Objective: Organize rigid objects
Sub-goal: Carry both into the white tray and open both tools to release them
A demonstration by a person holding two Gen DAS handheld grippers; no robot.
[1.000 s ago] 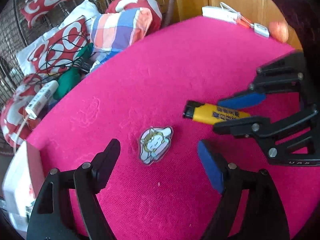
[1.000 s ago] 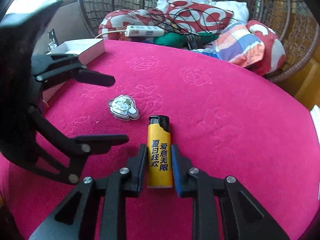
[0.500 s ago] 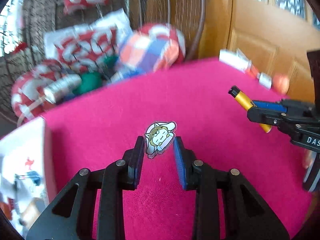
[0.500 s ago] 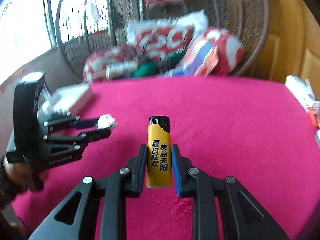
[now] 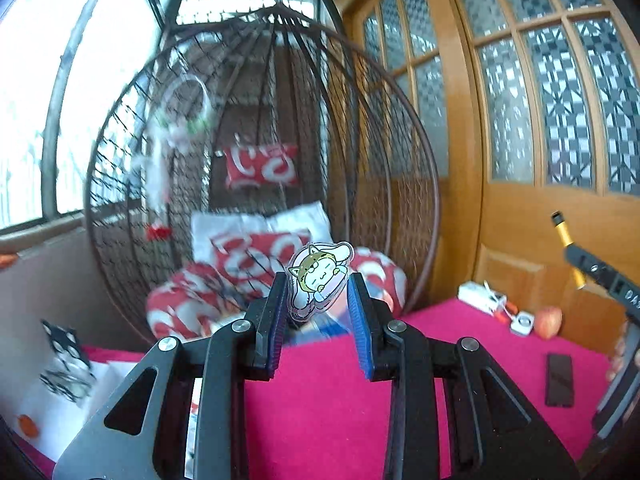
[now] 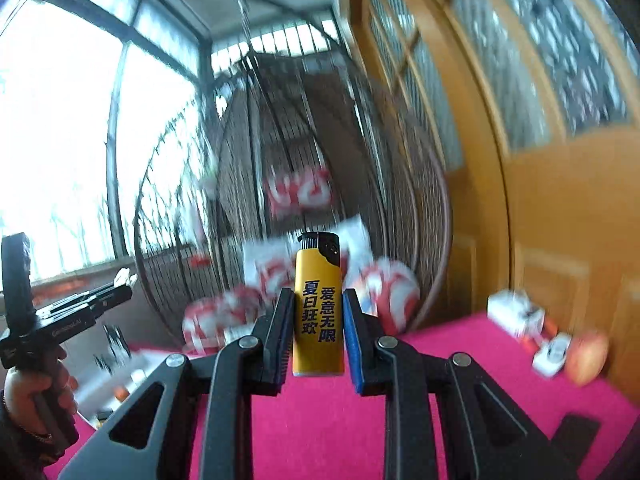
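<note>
My left gripper [image 5: 318,304] is shut on a flat cartoon-dog charm [image 5: 318,276] and holds it upright, high above the pink table [image 5: 320,400]. My right gripper [image 6: 314,320] is shut on a yellow lighter [image 6: 318,312] with a black top, also raised and pointing up. The right gripper with the lighter [image 5: 566,240] shows at the right edge of the left wrist view. The left gripper [image 6: 120,286] with the charm shows at the left of the right wrist view.
A white open box [image 5: 52,412] sits at the table's left edge. A dark phone [image 5: 560,380], a red apple [image 5: 548,322] and a white power strip [image 5: 480,294] lie at the right. A hanging wicker chair [image 5: 260,160] with cushions stands behind; wooden doors [image 5: 540,160] stand right.
Both grippers have lifted and tilted upward with their objects; the views now face the hanging chair and doors instead of the tabletop.
</note>
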